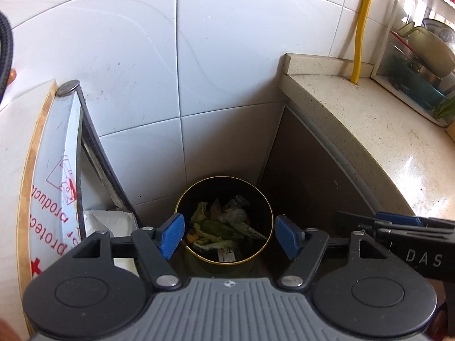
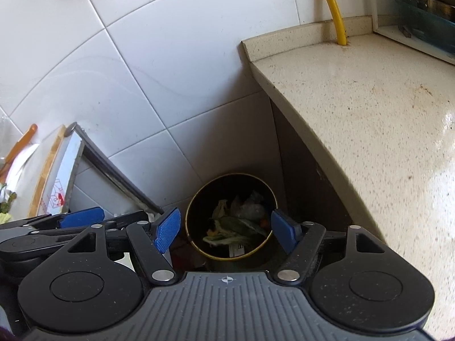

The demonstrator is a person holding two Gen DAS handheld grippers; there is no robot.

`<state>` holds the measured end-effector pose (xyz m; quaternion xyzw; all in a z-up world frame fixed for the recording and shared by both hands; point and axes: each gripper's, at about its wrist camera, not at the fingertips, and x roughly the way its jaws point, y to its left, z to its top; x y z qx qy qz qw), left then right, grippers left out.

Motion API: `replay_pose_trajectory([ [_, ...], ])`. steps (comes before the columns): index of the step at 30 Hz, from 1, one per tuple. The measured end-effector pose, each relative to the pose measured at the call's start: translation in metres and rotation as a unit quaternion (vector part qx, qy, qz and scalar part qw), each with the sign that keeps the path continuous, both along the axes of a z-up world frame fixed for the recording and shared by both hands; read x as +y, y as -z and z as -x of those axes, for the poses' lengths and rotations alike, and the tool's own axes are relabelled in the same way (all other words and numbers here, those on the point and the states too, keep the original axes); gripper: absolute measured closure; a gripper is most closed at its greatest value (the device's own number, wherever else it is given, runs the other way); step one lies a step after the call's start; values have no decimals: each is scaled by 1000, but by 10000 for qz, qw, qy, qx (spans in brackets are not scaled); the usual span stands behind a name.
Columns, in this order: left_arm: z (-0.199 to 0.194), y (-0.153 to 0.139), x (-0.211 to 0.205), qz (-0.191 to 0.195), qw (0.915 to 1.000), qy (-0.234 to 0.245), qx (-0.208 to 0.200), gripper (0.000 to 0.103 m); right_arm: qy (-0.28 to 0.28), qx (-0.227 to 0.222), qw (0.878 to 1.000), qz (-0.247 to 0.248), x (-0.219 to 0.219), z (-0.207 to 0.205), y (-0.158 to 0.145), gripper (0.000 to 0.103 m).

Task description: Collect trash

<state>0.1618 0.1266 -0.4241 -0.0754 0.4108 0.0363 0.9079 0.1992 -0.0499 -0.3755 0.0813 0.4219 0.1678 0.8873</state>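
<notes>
With both the left gripper [image 1: 229, 234] and right gripper [image 2: 226, 228] spread and empty above the bin [image 1: 224, 220] at six o'clock holding the scraps [image 1: 220, 227], lift straight clear before turning.

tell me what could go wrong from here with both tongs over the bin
1. The left tongs and right tongs are open and empty, side by side above the trash bin; they could knock together.
2. The bin sits in a tight corner beside the countertop and a leaning panel; reaching down might bump either one.
</notes>
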Motion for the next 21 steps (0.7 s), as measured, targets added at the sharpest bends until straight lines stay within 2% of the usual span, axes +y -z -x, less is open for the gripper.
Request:
replay_pose_trajectory([
  [7,8,-4,-1,-46,10000,-38,-68,35,78,45,10000,14,1,8,2,25],
  [12,10,-5,0,-78,9999,-137,-38,29,83,19,10000,10,0,11,1,23],
  [21,16,-6,-3,-204,9995,-209,-76,27,91,49,9999,-24,-2,13,1,23],
])
